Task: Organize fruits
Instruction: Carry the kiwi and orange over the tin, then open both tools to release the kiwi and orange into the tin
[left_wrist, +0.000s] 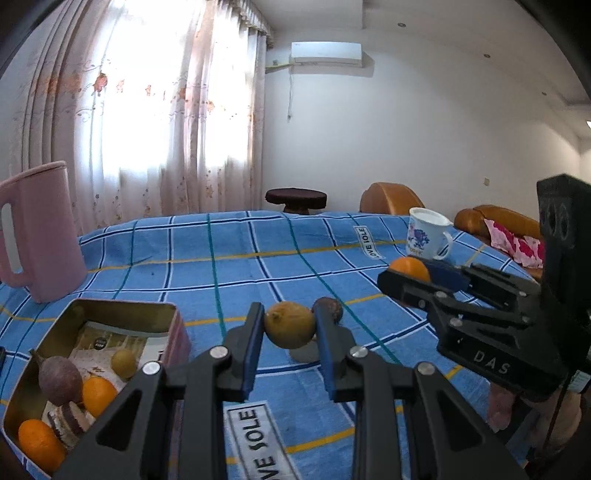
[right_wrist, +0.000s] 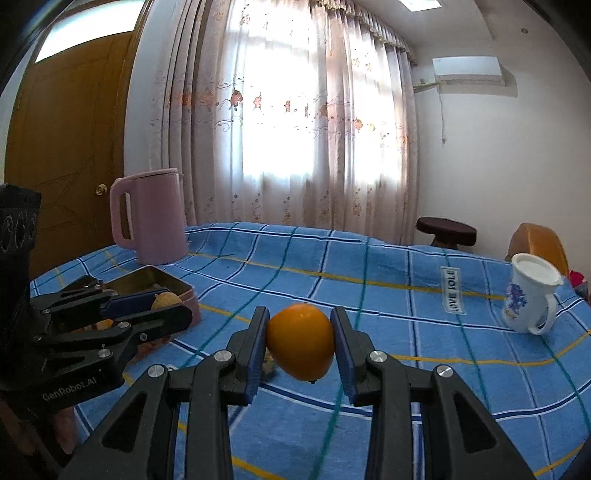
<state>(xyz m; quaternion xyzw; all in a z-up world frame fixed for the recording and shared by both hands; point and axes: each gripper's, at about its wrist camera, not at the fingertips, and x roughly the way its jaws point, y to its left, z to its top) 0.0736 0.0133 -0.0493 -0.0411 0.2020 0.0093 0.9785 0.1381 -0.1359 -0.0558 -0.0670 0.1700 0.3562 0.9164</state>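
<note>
Nearest the left wrist camera, the left gripper (left_wrist: 289, 326) is clamping a yellowish-brown fruit (left_wrist: 290, 325) between its blue pads, holding it off the blue checked tablecloth (left_wrist: 229, 266) with a shadow sitting underneath. Just behind its right finger a dark purple fruit (left_wrist: 330, 308) is peeking out, partly hidden. Down at the left, the open metal tin (left_wrist: 173, 325) is sitting on the cloth, holding a purple fruit (left_wrist: 60, 380), two oranges (left_wrist: 98, 395), a small yellow-green fruit (left_wrist: 124, 363) and some wrapped round thing that is too unclear to name. The left gripper is hovering just to the right of the tin, not over it.

In the right wrist view, the right gripper (right_wrist: 300, 343) is squeezing an orange (right_wrist: 300, 341) between its pads, lifted clear of the cloth. From the left view the same gripper (left_wrist: 419, 275) is showing at the right, jaws closed on that orange (left_wrist: 410, 267). The left gripper (right_wrist: 162, 304) is appearing at the left of the right view, in front of the tin (right_wrist: 162, 278).

Farther back, a pink kettle (left_wrist: 35, 232) is standing upright at the left, behind the tin, and a white mug (left_wrist: 426, 236) with a blue print is standing at the right. Beyond the table, a dark round stool (left_wrist: 295, 199), brown sofa (left_wrist: 391, 197), curtains (left_wrist: 147, 110) and a wall air conditioner (left_wrist: 327, 53) are filling the background.
</note>
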